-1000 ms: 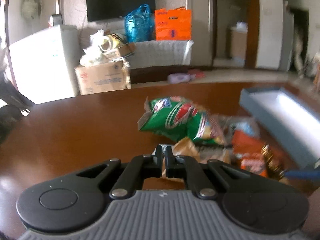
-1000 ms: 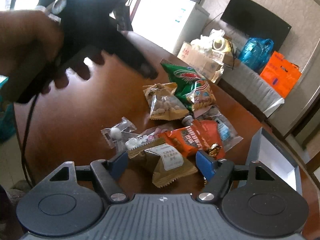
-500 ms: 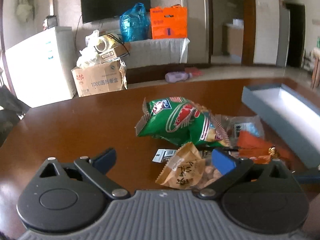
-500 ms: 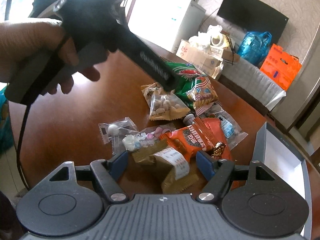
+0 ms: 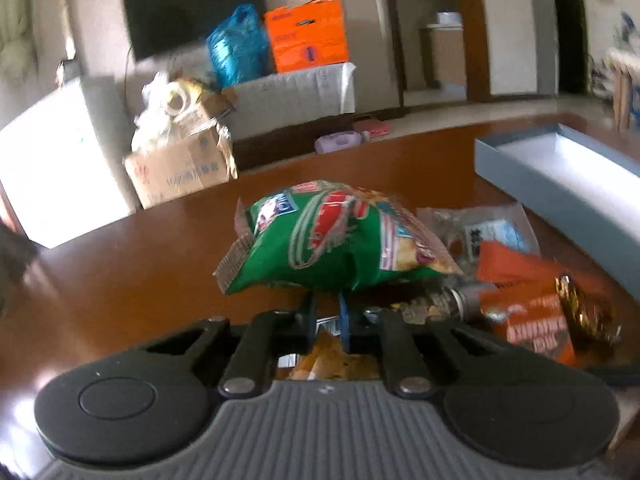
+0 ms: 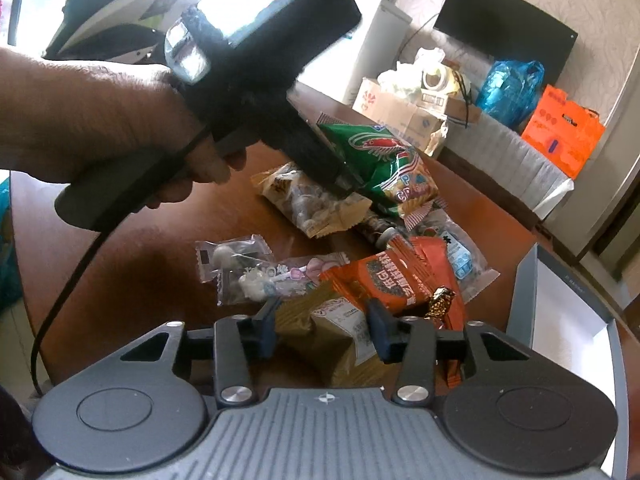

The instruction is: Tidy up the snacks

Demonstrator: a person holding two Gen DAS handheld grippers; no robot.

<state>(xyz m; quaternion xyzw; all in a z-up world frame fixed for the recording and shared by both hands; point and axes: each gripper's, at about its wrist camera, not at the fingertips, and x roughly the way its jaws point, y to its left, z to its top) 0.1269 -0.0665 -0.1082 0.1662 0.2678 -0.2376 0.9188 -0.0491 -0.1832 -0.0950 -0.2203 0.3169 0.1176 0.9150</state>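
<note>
Since half a second ago we have clamped the left gripper (image 5: 327, 312) on the green bag (image 5: 332, 236) atop the pile, while the right gripper (image 6: 322, 330) is closing around the tan packet (image 6: 340, 340), both bound for the tray (image 5: 560, 184).

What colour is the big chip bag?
Green chip bag with red and white print, clearest in the left wrist view.

Each hand-held gripper has a ribbed grey body flanked by two round black discs, with black linkage arms fixed by silver screws and ending in dark blue pads; the right hand-held gripper (image 6: 322, 322) bears a small compass-like mark on its grey ridge. Seen from the right wrist, the left hand-held gripper (image 6: 348, 180) is a black block with a grey pistol grip, a shiny lens and a trailing black cable, held in a bare left hand (image 6: 120, 136).
</note>
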